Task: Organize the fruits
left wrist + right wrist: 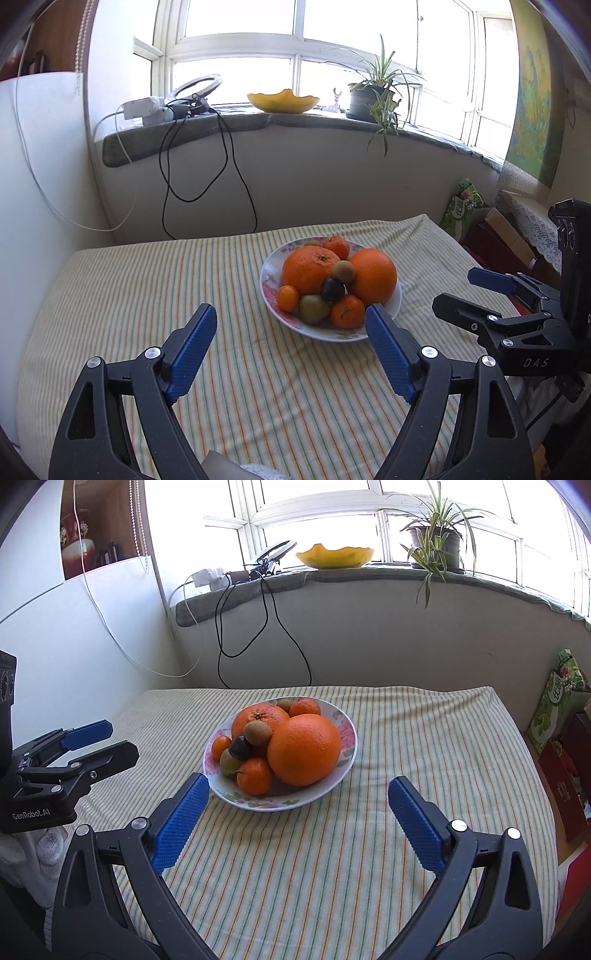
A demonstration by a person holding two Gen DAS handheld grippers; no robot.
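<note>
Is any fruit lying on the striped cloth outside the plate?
No, every fruit sits piled in the plate; the striped cloth around it is bare.

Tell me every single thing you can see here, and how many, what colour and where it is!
plate: 1, white with pink flowers, middle of the table
big oranges: 2, orange, on the plate
small oranges: 3, orange, around the big ones
kiwis: 2, brown, one on top of the pile, one at the back
dark fruit: 1, dark purple, on the pile
green fruit: 1, olive green, front of the plate
tablecloth: 1, striped cream, over the table
yellow bowl: 1, on the windowsill
potted plant: 1, green, on the windowsill
cables: several, black and white, hanging from the sill
left gripper: 1, black with blue pads, open
right gripper: 1, the same, open
</note>
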